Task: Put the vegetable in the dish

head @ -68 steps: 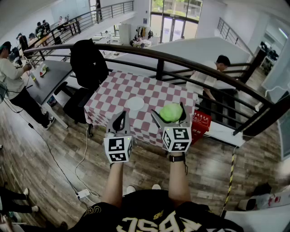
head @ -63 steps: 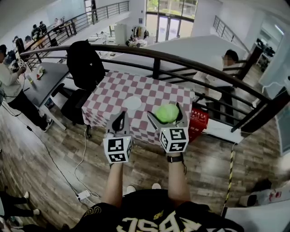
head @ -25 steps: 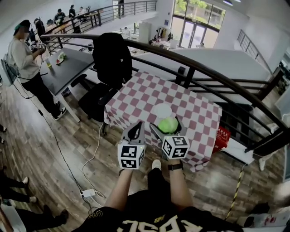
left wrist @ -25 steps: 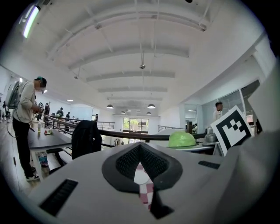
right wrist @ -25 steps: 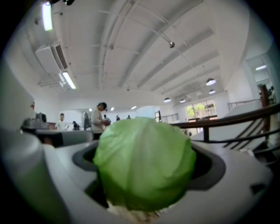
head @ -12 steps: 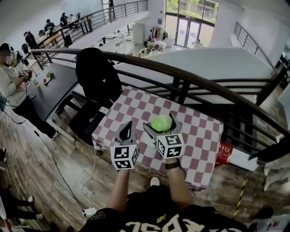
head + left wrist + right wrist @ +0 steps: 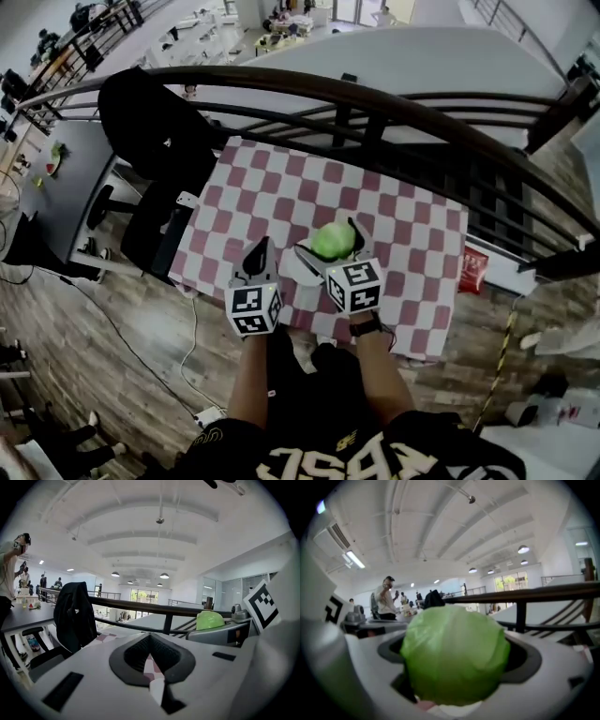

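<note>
You get bright, even light; ceiling lamps (image 7: 164, 576) glare near twelve o'clock, and fisheye edges curve into black corners.

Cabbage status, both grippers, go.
Left gripper shut, empty. Right gripper shut on cabbage, held above checkered table. White dish partly hidden beneath it; cabbage not yet down. No obstruction seen.

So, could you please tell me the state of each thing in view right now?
Cabbage: held above the table in the right gripper's jaws.
Right gripper: shut on the cabbage.
Left gripper: jaws shut, empty.
Dish: on the table, partly hidden, visible part bare.
</note>
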The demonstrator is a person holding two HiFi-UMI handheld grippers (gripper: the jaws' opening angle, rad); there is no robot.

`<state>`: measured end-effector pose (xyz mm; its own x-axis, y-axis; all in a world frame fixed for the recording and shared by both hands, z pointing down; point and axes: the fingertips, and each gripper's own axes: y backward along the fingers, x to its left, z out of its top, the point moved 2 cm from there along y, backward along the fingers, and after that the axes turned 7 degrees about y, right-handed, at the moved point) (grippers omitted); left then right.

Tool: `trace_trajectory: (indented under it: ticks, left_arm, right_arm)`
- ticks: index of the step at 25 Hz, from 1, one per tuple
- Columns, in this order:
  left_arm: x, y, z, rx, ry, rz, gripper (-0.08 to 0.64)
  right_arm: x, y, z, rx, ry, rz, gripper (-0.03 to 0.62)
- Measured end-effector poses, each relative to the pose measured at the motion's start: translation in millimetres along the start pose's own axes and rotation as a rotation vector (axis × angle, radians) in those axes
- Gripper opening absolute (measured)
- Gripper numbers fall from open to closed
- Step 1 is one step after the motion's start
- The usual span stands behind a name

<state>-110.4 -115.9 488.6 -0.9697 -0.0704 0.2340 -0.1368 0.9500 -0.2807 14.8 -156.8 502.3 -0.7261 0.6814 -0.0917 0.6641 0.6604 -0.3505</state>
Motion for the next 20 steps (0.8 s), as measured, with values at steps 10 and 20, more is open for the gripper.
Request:
trace_trajectory:
  ticks: [10,20]
  left_arm:
    - [38,-60,-81,0.241,0.025,-0.091,0.018]
    - [58,-79,-119,0.353,0.038,-0.140,0.018]
  right_arm:
    - [-2,-53,-123,0.351,-0.018,-0.051,0.563]
    - [25,-85,-207,0.687,0.029,0.038,0.563]
